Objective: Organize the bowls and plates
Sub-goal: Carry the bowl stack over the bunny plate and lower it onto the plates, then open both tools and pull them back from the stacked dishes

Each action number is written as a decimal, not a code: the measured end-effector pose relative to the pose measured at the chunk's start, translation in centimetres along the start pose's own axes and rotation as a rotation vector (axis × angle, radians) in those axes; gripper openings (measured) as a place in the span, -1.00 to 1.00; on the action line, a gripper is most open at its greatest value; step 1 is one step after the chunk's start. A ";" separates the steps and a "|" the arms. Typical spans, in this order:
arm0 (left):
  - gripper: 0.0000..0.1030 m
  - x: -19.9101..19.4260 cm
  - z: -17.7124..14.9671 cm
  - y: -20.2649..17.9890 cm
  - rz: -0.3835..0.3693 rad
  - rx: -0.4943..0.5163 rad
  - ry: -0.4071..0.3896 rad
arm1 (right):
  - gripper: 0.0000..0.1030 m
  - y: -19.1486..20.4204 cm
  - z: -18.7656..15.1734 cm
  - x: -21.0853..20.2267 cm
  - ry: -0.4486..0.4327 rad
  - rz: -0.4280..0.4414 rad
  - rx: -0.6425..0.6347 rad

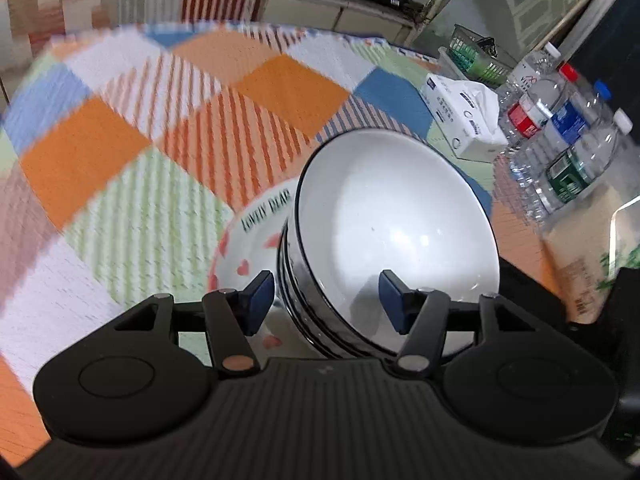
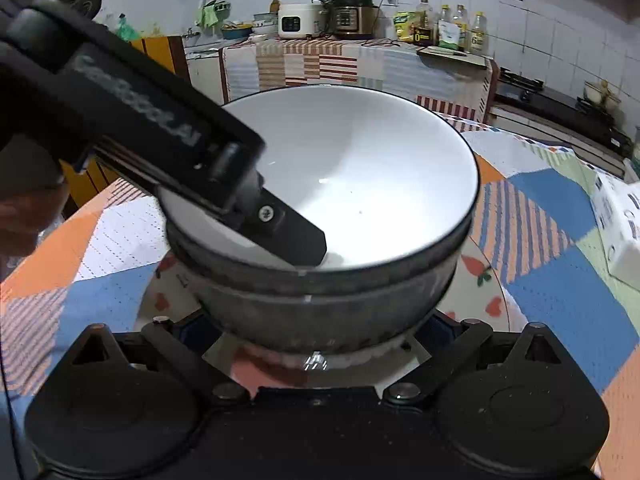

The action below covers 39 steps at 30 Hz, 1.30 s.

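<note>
A stack of white bowls with black rims (image 1: 384,232) stands on a white plate printed with red hearts and "LOVELY BEAR" (image 1: 244,248). My left gripper (image 1: 326,300) is open, its blue pads straddling the near rim of the top bowl, one pad inside and one outside. In the right wrist view the same bowl stack (image 2: 340,200) sits on the plate (image 2: 480,292). The left gripper reaches into the top bowl (image 2: 280,232). My right gripper (image 2: 316,332) is wide open, low at the base of the stack; its fingertips are hidden behind the bowls.
The table has a checked cloth (image 1: 160,128). A tissue box (image 1: 464,116), several water bottles (image 1: 560,132) and a green basket (image 1: 476,56) stand at the right. A kitchen counter with cookers (image 2: 332,16) lies beyond.
</note>
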<state>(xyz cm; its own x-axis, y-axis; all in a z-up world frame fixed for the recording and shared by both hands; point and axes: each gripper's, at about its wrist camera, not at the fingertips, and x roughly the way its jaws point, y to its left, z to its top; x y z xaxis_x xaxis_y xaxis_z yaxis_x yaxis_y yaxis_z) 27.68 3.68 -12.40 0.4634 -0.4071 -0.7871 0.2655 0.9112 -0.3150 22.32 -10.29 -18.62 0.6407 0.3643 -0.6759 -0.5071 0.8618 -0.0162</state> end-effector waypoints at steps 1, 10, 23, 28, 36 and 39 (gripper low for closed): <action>0.12 -0.5 -0.1 -0.5 0.022 0.025 -0.022 | 0.95 0.2 -0.2 -0.3 -0.004 -0.005 -0.001; 0.27 -7.3 -1.2 -2.7 0.105 0.078 -0.159 | 0.95 1.3 -0.9 -4.5 -0.043 -0.084 -0.004; 0.35 -15.9 -3.2 -4.7 0.157 -0.003 -0.199 | 0.95 0.4 -0.7 -12.7 -0.150 -0.146 0.112; 0.36 -19.0 -4.1 -5.8 0.181 0.014 -0.223 | 0.95 0.5 0.2 -15.6 -0.208 -0.155 0.151; 0.39 -21.4 -6.1 -6.0 0.259 -0.025 -0.233 | 0.95 1.8 2.1 -19.4 -0.272 -0.159 0.195; 0.40 -21.7 -7.1 -6.1 0.293 -0.019 -0.238 | 0.95 2.8 2.5 -20.3 -0.236 -0.246 0.172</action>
<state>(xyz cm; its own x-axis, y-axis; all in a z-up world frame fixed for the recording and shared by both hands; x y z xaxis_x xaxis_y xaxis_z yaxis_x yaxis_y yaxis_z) 10.02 7.36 2.82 0.7011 -0.1299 -0.7011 0.0774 0.9913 -0.1062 9.40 -14.38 -3.08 0.8568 0.1929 -0.4781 -0.2300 0.9730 -0.0197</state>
